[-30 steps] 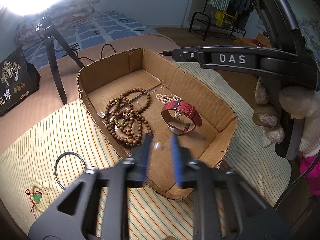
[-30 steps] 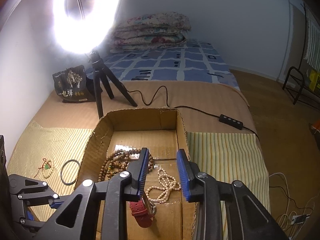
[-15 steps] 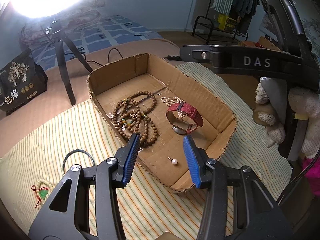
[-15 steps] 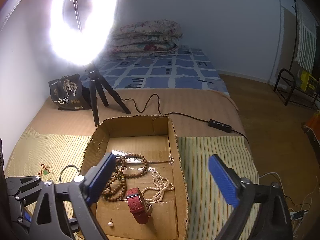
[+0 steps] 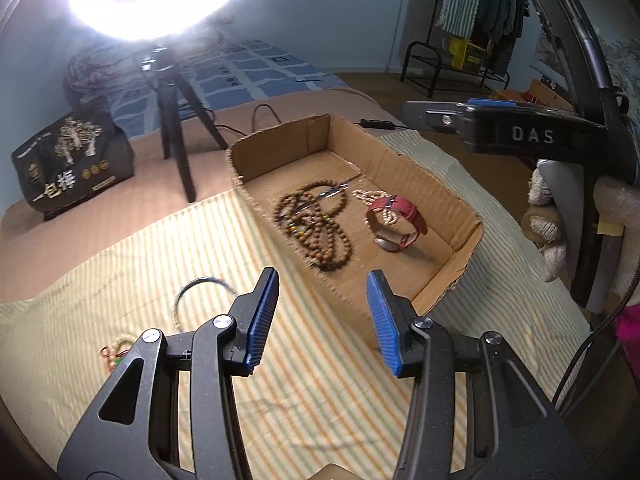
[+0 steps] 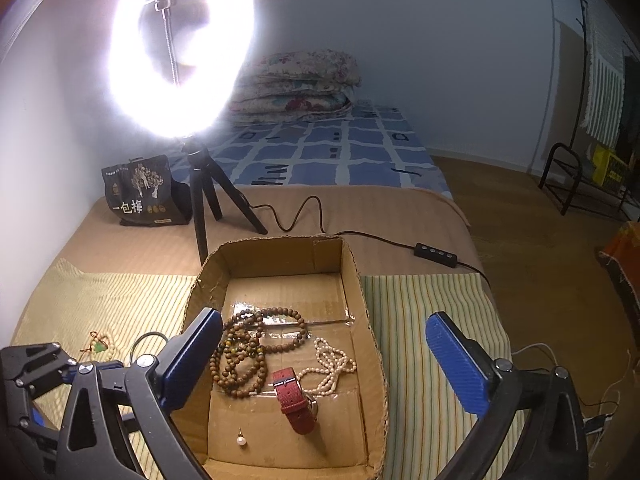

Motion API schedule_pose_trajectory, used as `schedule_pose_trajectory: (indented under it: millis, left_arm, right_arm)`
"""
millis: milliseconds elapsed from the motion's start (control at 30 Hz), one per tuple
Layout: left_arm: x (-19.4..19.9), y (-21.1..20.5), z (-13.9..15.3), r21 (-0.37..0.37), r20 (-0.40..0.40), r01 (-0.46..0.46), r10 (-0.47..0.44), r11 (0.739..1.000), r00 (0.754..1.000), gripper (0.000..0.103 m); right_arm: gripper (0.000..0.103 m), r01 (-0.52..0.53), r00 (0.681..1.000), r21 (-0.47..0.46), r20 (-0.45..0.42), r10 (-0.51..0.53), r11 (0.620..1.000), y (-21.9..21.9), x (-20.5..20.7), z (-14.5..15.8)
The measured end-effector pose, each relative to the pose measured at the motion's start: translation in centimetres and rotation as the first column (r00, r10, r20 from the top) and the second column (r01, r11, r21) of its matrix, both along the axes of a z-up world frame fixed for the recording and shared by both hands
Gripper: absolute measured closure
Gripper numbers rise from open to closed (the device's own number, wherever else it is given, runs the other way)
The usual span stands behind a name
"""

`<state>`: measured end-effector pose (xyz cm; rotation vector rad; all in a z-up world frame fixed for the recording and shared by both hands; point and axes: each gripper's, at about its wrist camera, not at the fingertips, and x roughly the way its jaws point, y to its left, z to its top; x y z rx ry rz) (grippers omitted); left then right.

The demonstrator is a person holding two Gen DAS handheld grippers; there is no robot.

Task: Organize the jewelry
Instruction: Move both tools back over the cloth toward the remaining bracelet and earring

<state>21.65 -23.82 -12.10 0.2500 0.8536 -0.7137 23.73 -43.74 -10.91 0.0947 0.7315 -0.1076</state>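
While both sets of jaws stand apart and hold nothing, the cardboard box [image 6: 372,344] on the striped cloth [image 5: 132,248] of the bed contains: wooden bead strand [image 6: 248,352]; pearl necklace [image 6: 332,364]; red-strap watch [image 6: 294,398]; one loose pearl earring [image 6: 241,441] near its front wall. Left gripper [image 5: 320,320] hangs over the cloth beside the box. Right gripper [image 6: 320,364] is above the box. Outside, on the cloth: dark bangle [image 5: 200,296]; green-pendant bracelet [image 6: 100,346].

Home bedroom (bed [image 6: 320,152], folded quilts [image 6: 296,84], clothes rack [image 5: 476,20])
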Motion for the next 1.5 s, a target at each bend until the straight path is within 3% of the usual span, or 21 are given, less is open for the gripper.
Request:
schedule_pose_trajectory:
  millis: [267, 500, 867, 1233, 1500]
  left_arm:
    - [0.0, 5.0, 0.6, 0.001, 0.013, -0.070, 0.070, 0.998, 0.997, 0.056]
    - [0.4, 11.8, -0.1, 0.006, 0.000, -0.175, 0.175, 0.984, 0.984, 0.056]
    - [0.6, 20.6, -2.7, 0.015, -0.059, -0.319, 0.320, 0.947, 0.946, 0.056]
    - [0.1, 22.3, -4.4, 0.011, -0.075, -0.306, 0.306, 0.952, 0.949, 0.056]
    - [1.0, 21.8, -5.4, -0.007, -0.090, -0.279, 0.278, 0.960, 0.956, 0.056]
  right_arm:
    - [0.000, -0.034, 0.999, -0.010, 0.027, 0.034, 0.999, 2.3, -1.6, 0.8]
    - [0.000, -0.084, 0.995, 0.008, 0.061, 0.084, 0.996, 4.8, -2.7, 1.5]
    - [0.000, -0.277, 0.961, 0.004, 0.014, 0.277, 0.961, 12.0, -2.1, 0.9]
    - [0.001, -0.428, 0.899, 0.036, -0.085, 0.429, 0.903, 19.3, 0.1, -2.0]
    - [0.017, -0.488, 0.853, 0.095, -0.162, 0.497, 0.868, 22.1, 1.0, -5.2]
